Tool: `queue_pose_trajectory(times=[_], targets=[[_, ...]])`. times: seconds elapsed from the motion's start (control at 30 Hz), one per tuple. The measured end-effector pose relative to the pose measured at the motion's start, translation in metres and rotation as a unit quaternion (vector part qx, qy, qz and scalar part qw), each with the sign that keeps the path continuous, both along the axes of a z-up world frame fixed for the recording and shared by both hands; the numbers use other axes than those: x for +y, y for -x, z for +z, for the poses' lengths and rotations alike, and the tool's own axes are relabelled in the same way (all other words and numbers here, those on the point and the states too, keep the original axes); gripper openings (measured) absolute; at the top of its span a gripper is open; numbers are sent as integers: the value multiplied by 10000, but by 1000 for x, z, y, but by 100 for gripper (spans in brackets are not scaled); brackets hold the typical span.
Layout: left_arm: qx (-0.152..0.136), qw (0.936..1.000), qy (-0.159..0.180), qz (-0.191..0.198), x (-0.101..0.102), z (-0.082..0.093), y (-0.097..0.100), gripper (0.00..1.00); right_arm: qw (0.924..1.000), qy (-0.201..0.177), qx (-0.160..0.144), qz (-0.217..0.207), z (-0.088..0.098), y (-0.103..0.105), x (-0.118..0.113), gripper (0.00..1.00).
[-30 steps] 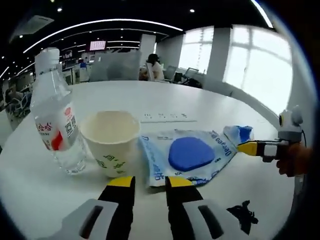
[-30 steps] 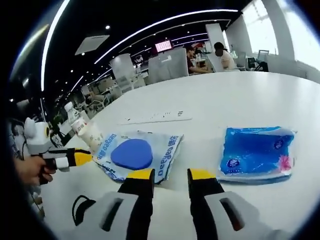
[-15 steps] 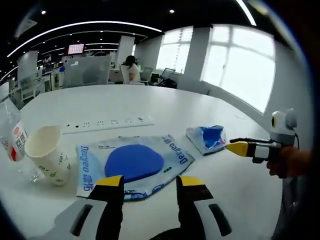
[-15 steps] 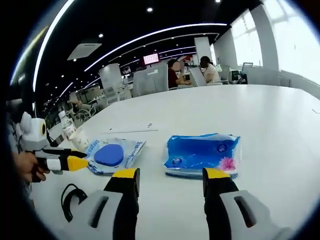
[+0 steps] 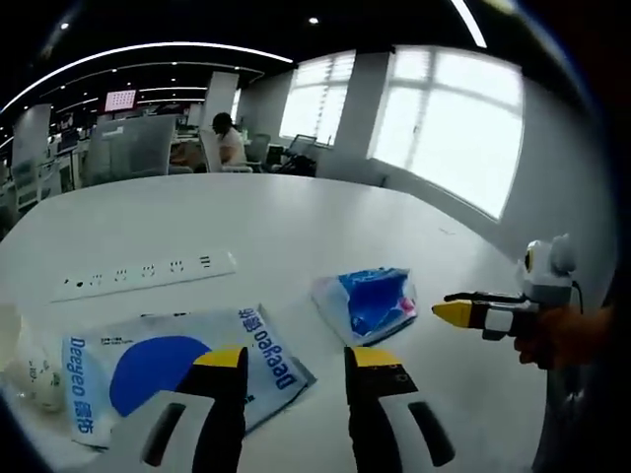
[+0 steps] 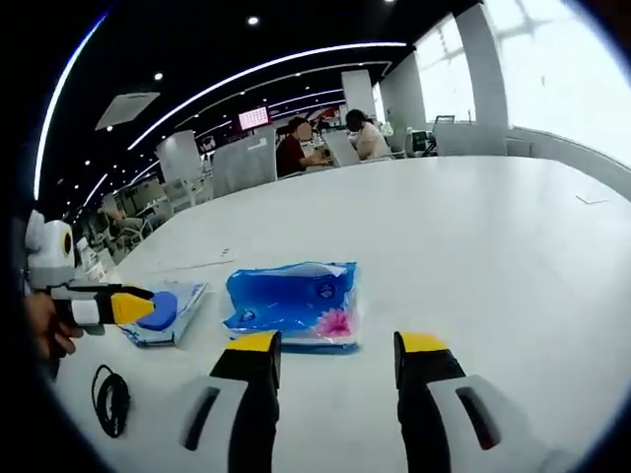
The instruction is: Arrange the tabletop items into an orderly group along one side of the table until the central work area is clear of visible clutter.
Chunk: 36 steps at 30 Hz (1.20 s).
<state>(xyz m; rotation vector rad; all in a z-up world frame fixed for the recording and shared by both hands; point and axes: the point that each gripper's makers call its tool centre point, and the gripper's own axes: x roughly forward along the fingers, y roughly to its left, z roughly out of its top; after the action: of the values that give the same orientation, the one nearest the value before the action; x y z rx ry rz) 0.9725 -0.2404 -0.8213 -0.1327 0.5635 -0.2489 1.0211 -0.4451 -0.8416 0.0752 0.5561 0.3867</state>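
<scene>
Left tool: jaws parted, empty, poised over the near edge of the flat pouch.
Right tool: jaws wide apart, empty, just short of the tissue pack.
Location: both items lie flat on the white surface, near each other, in the open middle area.
Tissue pack handling: judged light, soft, film-wrapped and slippery; best pinched at an end seam or across its short width.
Pouch handling: judged thin and limp; take a corner or slide it.
Other items: black cord coiled nearby; power strip beyond the pouch.
Obscured: a pale object at the left gripper view's left edge is cut off, unidentifiable; pack print illegible.
</scene>
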Motion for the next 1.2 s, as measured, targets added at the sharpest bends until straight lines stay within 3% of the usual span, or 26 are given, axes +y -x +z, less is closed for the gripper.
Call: queue_pose_trajectory(times=[0.3, 0.67, 0.9, 1.2], targets=[[25, 9998, 114, -186, -23, -6, -24, 26, 10000, 62, -44, -51, -5, -14, 5, 25], [169, 9982, 148, -555, -50, -24, -36, 16, 9998, 26, -48, -176, -15, -27, 16, 22], [241, 9979, 234, -550, -56, -32, -45, 6, 9993, 56, 74, -368, -31, -34, 12, 8], [249, 9975, 103, -658, -60, -33, -43, 0, 9996, 27, 49, -279, -23, -30, 11, 0]])
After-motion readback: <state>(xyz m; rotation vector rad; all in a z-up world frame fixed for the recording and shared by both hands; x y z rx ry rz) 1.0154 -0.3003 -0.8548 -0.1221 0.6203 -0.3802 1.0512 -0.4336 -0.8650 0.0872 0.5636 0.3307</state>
